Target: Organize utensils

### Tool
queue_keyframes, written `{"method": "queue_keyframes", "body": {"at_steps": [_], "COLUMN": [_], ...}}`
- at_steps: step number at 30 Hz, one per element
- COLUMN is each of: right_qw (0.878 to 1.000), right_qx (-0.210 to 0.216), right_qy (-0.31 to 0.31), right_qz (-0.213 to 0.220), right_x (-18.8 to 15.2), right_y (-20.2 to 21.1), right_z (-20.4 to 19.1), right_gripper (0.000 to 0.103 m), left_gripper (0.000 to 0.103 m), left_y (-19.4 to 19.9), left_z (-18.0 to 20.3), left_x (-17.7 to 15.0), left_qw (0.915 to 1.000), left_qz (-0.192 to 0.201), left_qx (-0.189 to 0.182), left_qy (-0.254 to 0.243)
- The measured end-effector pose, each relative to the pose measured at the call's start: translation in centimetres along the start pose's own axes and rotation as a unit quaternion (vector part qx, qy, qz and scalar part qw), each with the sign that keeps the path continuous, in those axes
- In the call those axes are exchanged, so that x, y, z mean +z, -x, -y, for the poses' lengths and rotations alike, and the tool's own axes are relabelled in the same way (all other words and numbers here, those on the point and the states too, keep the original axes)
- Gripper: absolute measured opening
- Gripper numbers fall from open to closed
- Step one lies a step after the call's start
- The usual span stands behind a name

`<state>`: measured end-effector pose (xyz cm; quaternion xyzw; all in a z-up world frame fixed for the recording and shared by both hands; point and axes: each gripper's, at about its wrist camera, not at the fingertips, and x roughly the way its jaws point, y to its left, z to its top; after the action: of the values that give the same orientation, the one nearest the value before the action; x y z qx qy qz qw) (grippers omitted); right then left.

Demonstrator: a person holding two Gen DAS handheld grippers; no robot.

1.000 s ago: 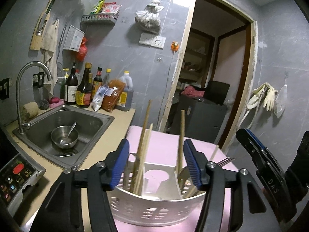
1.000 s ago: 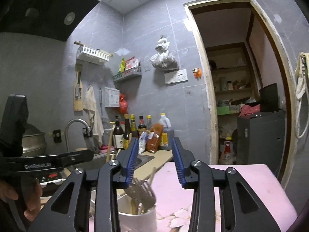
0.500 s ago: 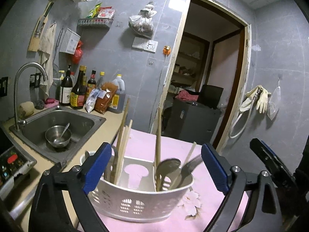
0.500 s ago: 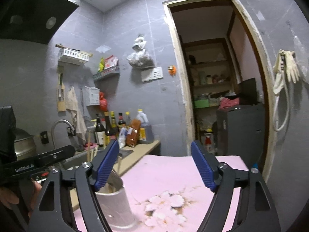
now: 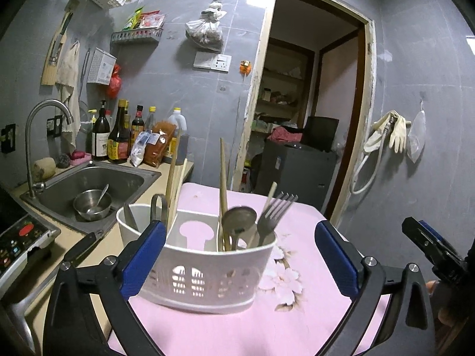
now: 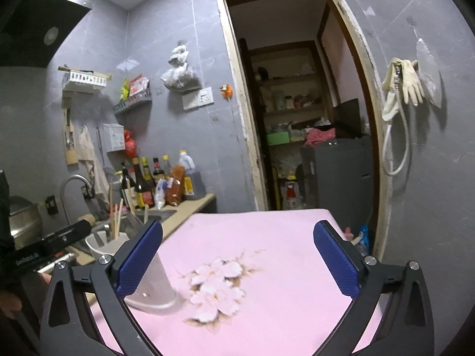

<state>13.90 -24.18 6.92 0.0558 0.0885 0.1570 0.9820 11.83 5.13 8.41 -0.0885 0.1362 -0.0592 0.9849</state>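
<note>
A white slotted utensil caddy (image 5: pixel 207 267) stands on the pink flowered tablecloth (image 5: pixel 297 311). It holds a fork (image 5: pixel 276 210), a spoon (image 5: pixel 239 219) and wooden chopsticks (image 5: pixel 222 178), with darker handles in its left cup. My left gripper (image 5: pixel 240 255) faces it with jaws opening wide. The caddy sits just ahead between the fingers, and no pad presses on it. My right gripper (image 6: pixel 237 261) is also opening, with only cloth between its fingers. In the right wrist view the caddy (image 6: pixel 154 284) shows partly behind the left finger.
A steel sink (image 5: pixel 124 175) with a bowl (image 5: pixel 92 204) and tap lies left of the table, with sauce bottles (image 5: pixel 118 136) behind it. A cooker panel (image 5: pixel 20 240) is at the near left. A doorway (image 6: pixel 297 118) opens ahead. Gloves and a hose (image 6: pixel 400 89) hang on the right wall.
Both grippers have opened from narrow to wide and drawn back from the caddy. The right wrist view has swung right, so the caddy has slid to its left edge.
</note>
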Motion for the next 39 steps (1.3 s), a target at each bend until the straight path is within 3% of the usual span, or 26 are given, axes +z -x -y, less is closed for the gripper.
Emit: {"method": "queue_keyframes", "body": {"at_steps": [17,27,39], "right_qw": [0.996,0.991,0.992], "right_qx": [-0.069,-0.097,-0.097], "right_qy": [0.053,0.091,0.086], "right_qz": [-0.003,0.005,-0.004], "right_x": [-3.6,-6.5,-7.7], "right_y": [6.2,8.2,8.6], "right_z": [-1.3,-2.9,-3.1], "right_gripper": [0.103,0.103,0.103], "left_gripper": [0.098,0.099,0.098], "left_y": [4.7,6.7,7.5], "left_z": [1.4,0.9,0.5], "left_x": [-5.7,-8.9,-10.2], "left_qw": [0.999,0.9984,0.9979], "left_qz": [-0.005,0.006,0.007], "left_qx": [0.033,0.052,0.062], "left_qy": [-0.031,-0.02,-0.015]}}
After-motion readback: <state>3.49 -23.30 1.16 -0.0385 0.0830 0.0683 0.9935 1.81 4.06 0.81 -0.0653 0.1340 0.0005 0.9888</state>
